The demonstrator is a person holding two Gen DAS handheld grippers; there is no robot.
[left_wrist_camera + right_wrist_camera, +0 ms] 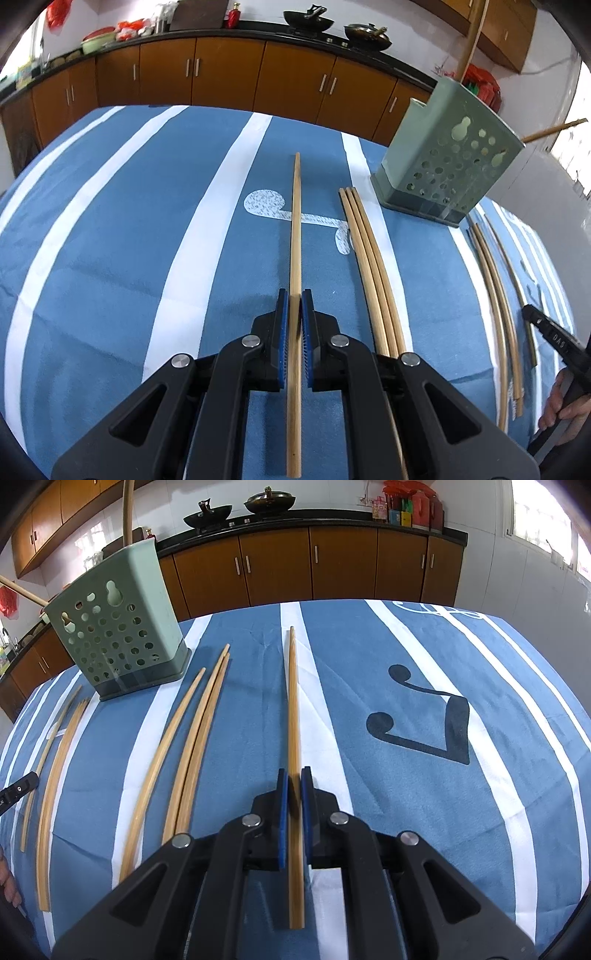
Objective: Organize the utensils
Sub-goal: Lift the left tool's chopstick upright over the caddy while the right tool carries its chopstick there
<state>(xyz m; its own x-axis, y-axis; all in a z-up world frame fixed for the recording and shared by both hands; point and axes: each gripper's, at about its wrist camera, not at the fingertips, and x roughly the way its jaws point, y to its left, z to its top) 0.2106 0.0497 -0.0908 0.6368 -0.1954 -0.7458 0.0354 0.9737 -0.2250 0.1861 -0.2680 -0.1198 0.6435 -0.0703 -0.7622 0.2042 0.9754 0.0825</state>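
In the left wrist view my left gripper [294, 295] is shut on a single bamboo chopstick [295, 221] that points away over the blue striped cloth. Three more chopsticks [364, 258] lie side by side to its right, and several others [496, 295] lie further right. A green perforated holder [443, 166] stands at the back right with chopsticks sticking out of it. In the right wrist view my right gripper [294, 773] is shut on a bamboo chopstick [293, 701]. Three loose chopsticks [192, 738] lie to its left, near the holder [122, 627].
The table wears a blue cloth with white stripes [110, 240]. The other gripper and a hand [561, 402] show at the right edge of the left wrist view. More chopsticks [51, 775] lie at the far left of the right wrist view. Wooden kitchen cabinets [277, 565] stand behind.
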